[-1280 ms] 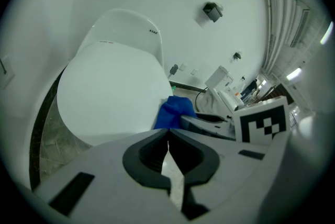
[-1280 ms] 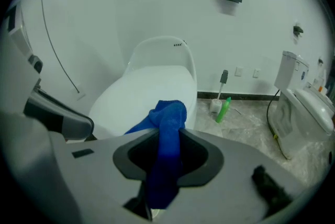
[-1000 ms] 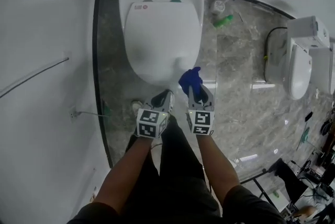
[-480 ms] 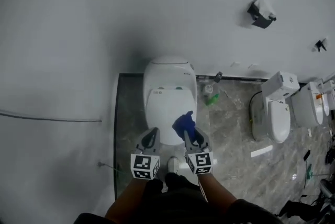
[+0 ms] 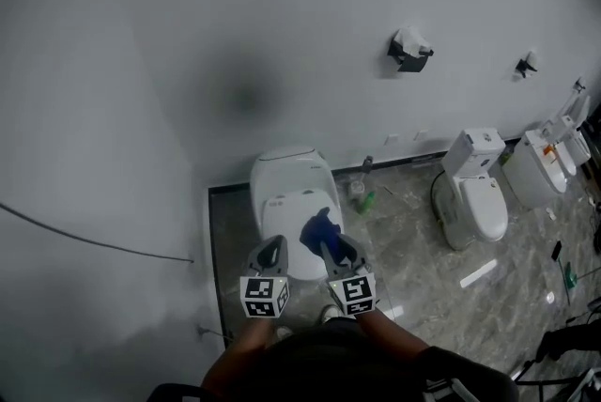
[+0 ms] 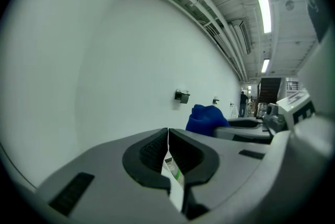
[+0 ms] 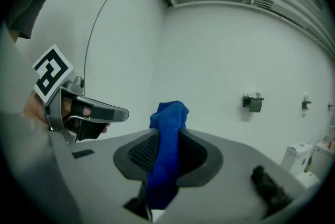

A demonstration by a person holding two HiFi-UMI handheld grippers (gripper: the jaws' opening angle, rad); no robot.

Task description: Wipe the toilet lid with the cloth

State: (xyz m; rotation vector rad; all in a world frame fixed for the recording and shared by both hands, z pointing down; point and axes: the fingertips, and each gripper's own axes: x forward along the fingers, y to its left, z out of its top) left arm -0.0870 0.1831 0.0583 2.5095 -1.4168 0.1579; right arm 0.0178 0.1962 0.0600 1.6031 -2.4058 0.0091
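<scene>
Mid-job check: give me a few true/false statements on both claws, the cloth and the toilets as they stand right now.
1. The right claw is shut on the blue cloth. True.
2. The left claw is open. False: its jaws are together, with no cloth between them.
3. The cloth lies spread flat on the toilet lid. False: it is bunched in the right claw, held up off the lid.
4. A second toilet stands to the right of this one. True.
</scene>
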